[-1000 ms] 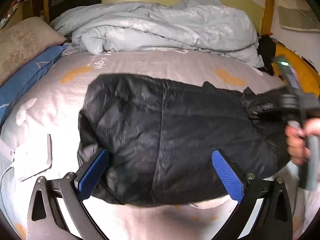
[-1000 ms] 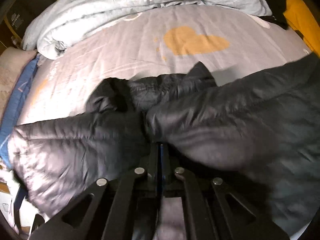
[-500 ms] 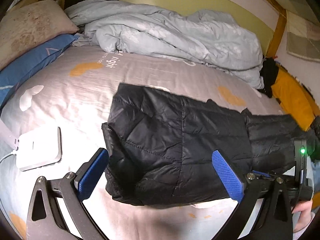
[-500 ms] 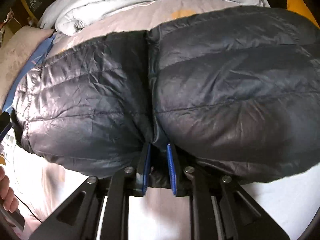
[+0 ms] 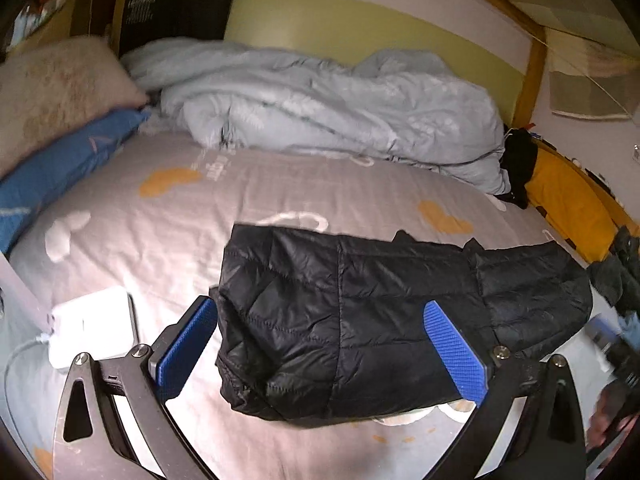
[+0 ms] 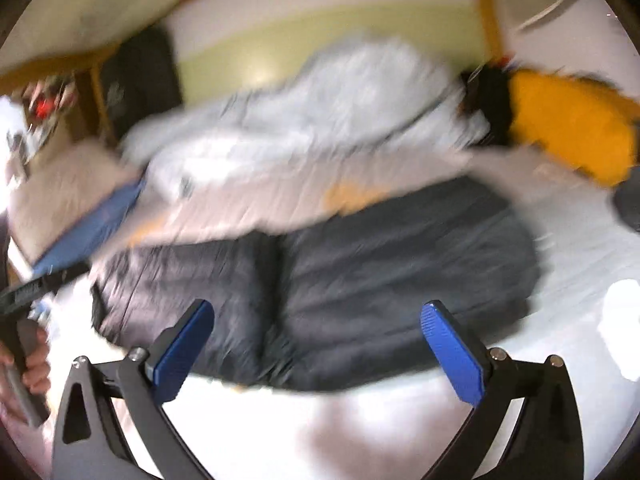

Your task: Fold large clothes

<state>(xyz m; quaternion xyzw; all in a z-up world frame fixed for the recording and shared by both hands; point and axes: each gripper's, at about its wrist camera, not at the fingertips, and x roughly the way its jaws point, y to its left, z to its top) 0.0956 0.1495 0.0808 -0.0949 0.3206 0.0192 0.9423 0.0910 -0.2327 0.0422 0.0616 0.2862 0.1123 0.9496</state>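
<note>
A black quilted puffer jacket [image 5: 360, 312] lies folded into a long bundle across the grey bed sheet [image 5: 200, 220]. Above its near edge hovers my left gripper [image 5: 320, 344], open, its blue pads [image 5: 188, 344] holding nothing. In the blurred right wrist view the same jacket [image 6: 360, 272] lies ahead. My right gripper [image 6: 316, 348] is opening wide, with nothing pressed between its pads [image 6: 448, 352]; the jacket lies below and beyond them.
A crumpled light-blue duvet [image 5: 320, 108] is heaped at the back by the wall. Pillows [image 5: 52, 96] lie at the left, and a white power adapter [image 5: 96, 324] with its cable at the near left. A yellow cloth [image 5: 568, 204] is at the right edge. A hand [image 6: 32, 360] grips a handle.
My right gripper has let go of the jacket, opened wide and pulled back; the jacket's flap now lies folded over. The left gripper rose and drew back a little, still open.
</note>
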